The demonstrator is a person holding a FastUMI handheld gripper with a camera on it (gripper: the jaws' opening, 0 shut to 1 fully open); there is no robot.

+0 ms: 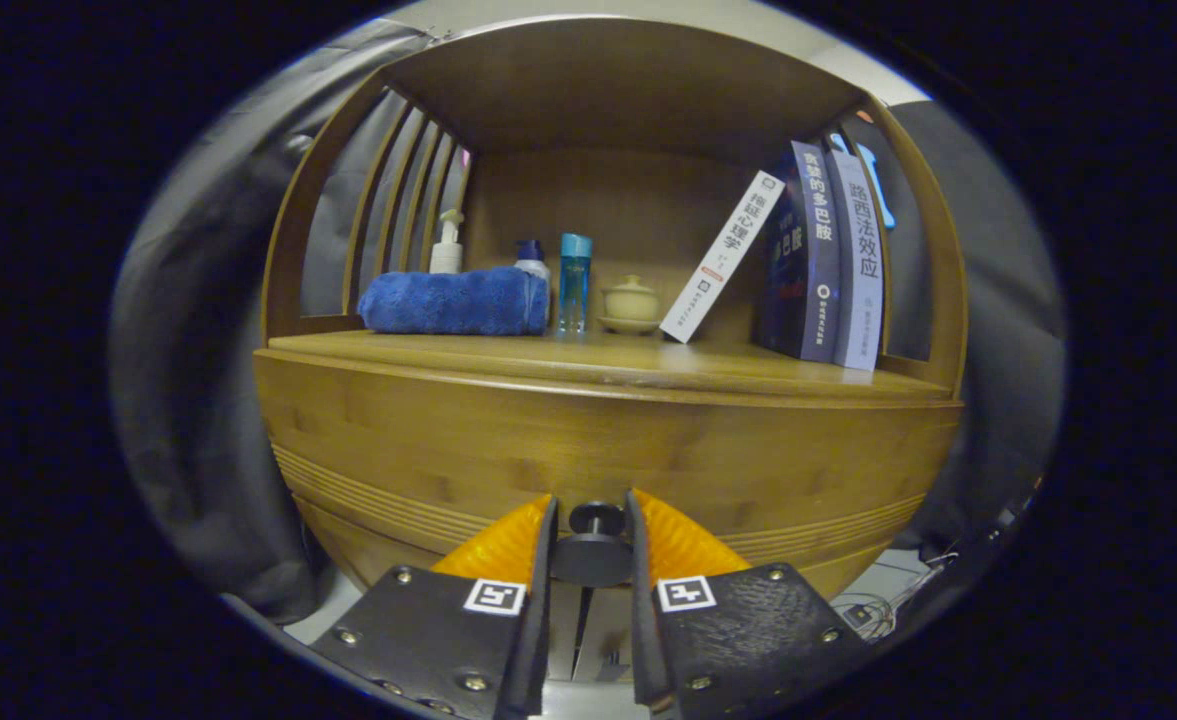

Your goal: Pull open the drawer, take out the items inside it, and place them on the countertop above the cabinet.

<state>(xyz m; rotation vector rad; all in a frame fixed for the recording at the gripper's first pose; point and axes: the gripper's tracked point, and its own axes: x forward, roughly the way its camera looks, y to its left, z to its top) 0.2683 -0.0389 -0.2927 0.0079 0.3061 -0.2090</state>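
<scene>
Jaws (593,512) either side of drawer knob (594,546), drawer (588,460) closed.

Lighting: I read it as dim and warm, falling from above and in front. The bench (608,365) carries a soft sheen; the shelf recess behind it sits in shade. Distortion: strong fisheye, cabinet front (598,450) bowed, uprights curved at 3 and 9 o'clock. Focus: mid-scene sharp; the tool (593,520) at 6 o'clock slightly soft, its fingers flanking the dark knob (594,545).
</scene>
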